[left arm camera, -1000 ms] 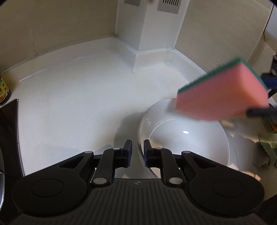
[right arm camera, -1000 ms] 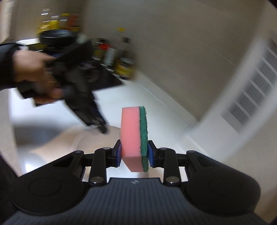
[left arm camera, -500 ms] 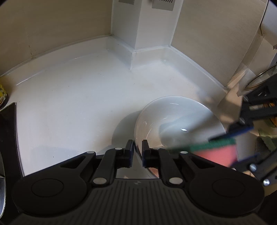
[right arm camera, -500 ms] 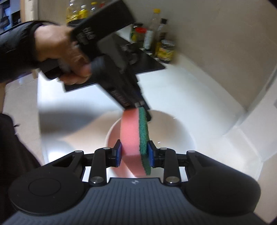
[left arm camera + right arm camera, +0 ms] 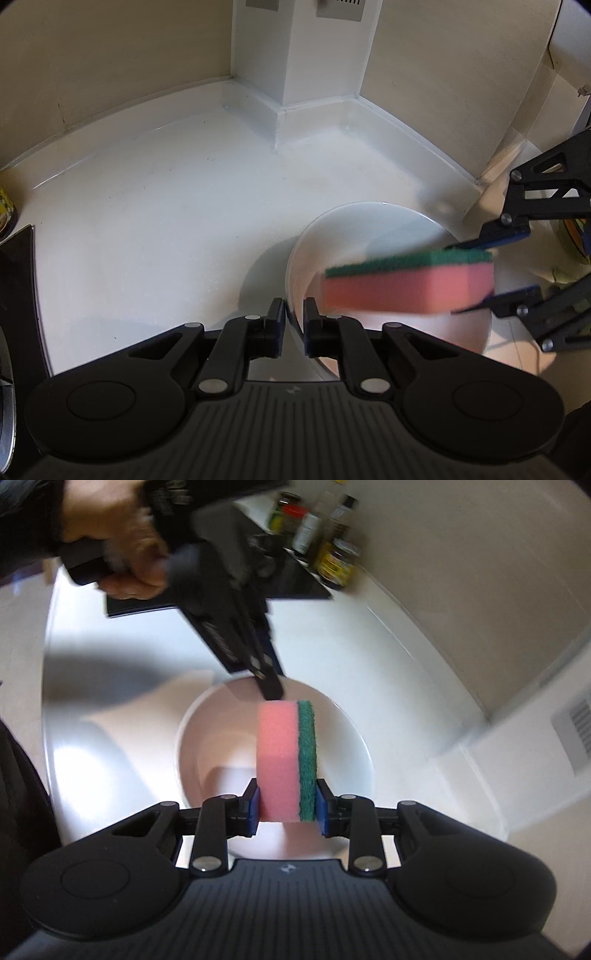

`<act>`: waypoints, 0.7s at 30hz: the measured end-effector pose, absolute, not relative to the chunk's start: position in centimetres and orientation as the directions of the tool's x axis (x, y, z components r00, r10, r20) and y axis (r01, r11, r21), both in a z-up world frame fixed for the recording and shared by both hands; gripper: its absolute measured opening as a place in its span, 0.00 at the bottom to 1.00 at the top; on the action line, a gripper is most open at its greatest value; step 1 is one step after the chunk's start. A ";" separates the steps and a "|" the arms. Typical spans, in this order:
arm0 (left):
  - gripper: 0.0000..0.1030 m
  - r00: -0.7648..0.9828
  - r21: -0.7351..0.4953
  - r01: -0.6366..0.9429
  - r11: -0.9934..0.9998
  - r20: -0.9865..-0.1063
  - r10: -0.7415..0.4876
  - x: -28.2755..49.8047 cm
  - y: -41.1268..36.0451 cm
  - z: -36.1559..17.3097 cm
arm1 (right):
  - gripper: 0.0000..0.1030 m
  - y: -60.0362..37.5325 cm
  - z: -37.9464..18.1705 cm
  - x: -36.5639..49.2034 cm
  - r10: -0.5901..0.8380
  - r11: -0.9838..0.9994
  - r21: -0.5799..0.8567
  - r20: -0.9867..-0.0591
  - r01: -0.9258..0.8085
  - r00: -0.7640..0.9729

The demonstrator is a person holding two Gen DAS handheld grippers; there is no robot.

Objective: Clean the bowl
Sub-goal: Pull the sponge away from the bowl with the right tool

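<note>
From the left claw's camera, the left claw (image 5: 294, 317) has its two fingers drawn close together with the near rim of the white bowl (image 5: 369, 229) pinched between them, so it is gripping the bowl and steadying it on the white counter (image 5: 147, 221). Just ahead and to the right of those fingers, the sponge (image 5: 408, 282) hangs over the bowl's hollow, pink side down and green scrub side up, carried in from the right by the right claw (image 5: 495, 269). Whether the sponge is already touching the inside of the bowl I cannot tell from here; it looks slightly blurred. Beyond the bowl the counter runs to a corner of the wall.

From the right claw's camera, the right claw (image 5: 288, 808) is closed firmly on the sponge (image 5: 286, 760), one finger on the pink foam and the other on the green layer. The bowl (image 5: 207, 746) sits straight ahead and below, and its inside looks plain white with no suds or water that I can see. Past the sponge, the left claw (image 5: 269, 686) comes down onto the far rim, with the person's hand (image 5: 118, 550) behind it. Jars (image 5: 336, 565) stand further off on the counter.

As I judge it, the setting-up is done: bowl held, sponge in place. The actual wiping of the inside looks barely begun, if at all.
</note>
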State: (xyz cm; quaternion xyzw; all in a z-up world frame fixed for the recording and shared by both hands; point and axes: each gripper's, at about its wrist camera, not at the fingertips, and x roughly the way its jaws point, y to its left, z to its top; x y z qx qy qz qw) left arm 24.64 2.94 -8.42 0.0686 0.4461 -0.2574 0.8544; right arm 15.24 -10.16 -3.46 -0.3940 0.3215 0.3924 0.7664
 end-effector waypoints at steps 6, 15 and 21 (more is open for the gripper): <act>0.09 0.479 -0.110 0.499 0.859 -0.792 -0.380 24.4 3.1 -8.4 | 0.25 -10.4 -2.4 13.2 0.358 0.333 -0.291 -0.841 -0.897 0.406; 0.09 0.510 -0.084 0.483 0.872 -0.782 -0.358 23.6 2.8 -8.5 | 0.25 -12.7 -0.8 14.1 0.389 0.610 -0.146 -0.801 -0.779 0.455; 0.09 0.529 -0.086 0.472 0.877 -0.769 -0.360 23.0 2.9 -8.3 | 0.25 -16.0 2.1 14.3 0.437 0.773 -0.021 -0.708 -0.634 0.555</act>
